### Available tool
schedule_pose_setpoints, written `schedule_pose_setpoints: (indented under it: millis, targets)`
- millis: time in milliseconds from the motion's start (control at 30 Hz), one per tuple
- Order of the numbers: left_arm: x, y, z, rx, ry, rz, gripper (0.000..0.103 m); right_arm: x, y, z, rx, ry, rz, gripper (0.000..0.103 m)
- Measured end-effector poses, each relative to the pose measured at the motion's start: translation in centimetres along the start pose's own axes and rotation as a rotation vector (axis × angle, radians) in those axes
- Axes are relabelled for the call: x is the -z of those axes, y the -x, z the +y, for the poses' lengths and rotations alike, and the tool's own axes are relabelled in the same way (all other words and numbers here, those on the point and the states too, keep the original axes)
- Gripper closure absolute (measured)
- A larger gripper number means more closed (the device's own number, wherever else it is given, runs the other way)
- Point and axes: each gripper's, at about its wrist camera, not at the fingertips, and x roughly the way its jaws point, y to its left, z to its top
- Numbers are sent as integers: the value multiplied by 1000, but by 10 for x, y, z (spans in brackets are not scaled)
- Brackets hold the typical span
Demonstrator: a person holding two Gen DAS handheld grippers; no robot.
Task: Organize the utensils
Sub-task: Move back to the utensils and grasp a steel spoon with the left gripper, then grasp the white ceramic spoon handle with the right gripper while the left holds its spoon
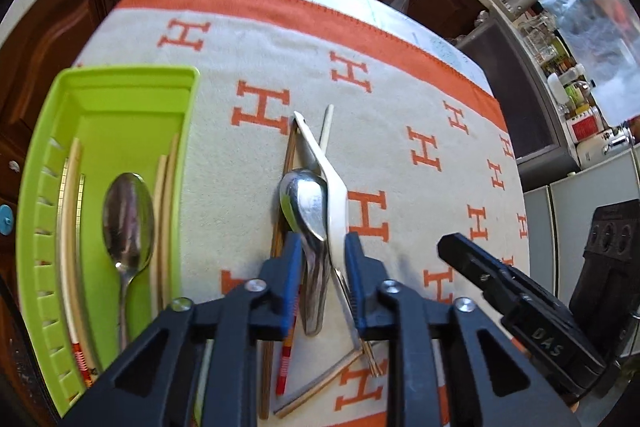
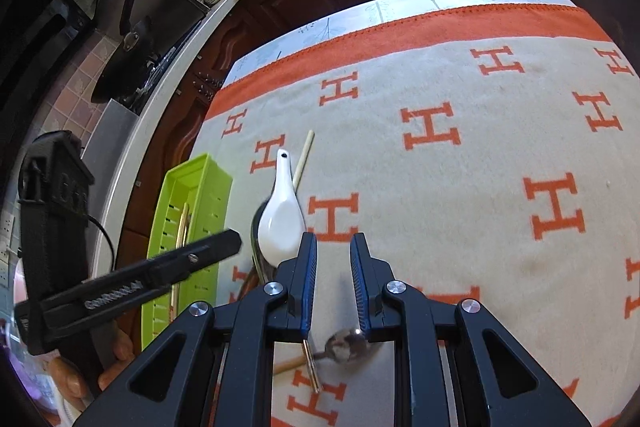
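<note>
On the H-patterned blanket (image 1: 400, 131), a pile: steel spoon (image 1: 306, 211), bowl pointing away, long axis running between the spread blue pads of the left gripper (image 1: 323, 247); glossy white ceramic spoon (image 1: 328, 183) lying across it; chopsticks (image 1: 280, 227) beneath; lime slotted tray (image 1: 120, 87) beside, holding 1 metal spoon (image 1: 128, 215) and pale chopsticks; right gripper (image 2: 333, 247) spread, empty.
</note>
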Motion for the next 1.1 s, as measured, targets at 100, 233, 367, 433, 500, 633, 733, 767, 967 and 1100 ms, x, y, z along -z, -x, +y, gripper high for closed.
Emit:
schedule_pose_setpoints:
  millis: [100,233,367,433,500,633,733,767,967,1100]
  targets:
    - [-3,-11,4,12,30,22,85,-6,-5,0,-9,-6,0,84]
    - [-6,-20,7,42,57,35,85,-8,-12,-1,-11,-8,11,85]
    - [-9,-27,3,57,67,35,85,-9,-19,-3,-7,-14,17,85]
    - [-12,-28,3,64,75,37,85,-9,-22,-3,-8,-15,21,85]
    - [-14,-32,2,72,91,41,81,-10,-24,-2,-10,-16,22,84]
    - [-17,-38,2,76,113,42,74,-11,-28,-2,-8,-16,20,85]
    - [-18,-40,3,92,128,35,74,-11,-29,-3,-6,-17,21,85]
    - [-19,-41,3,98,134,26,74,-11,-29,-3,-7,-17,21,85]
    - [-22,-35,-3,104,107,-42,97,-13,-34,-6,-6,-16,25,85]
    - [-23,-28,-19,67,24,-67,100,-16,-39,-2,-9,-10,27,85]
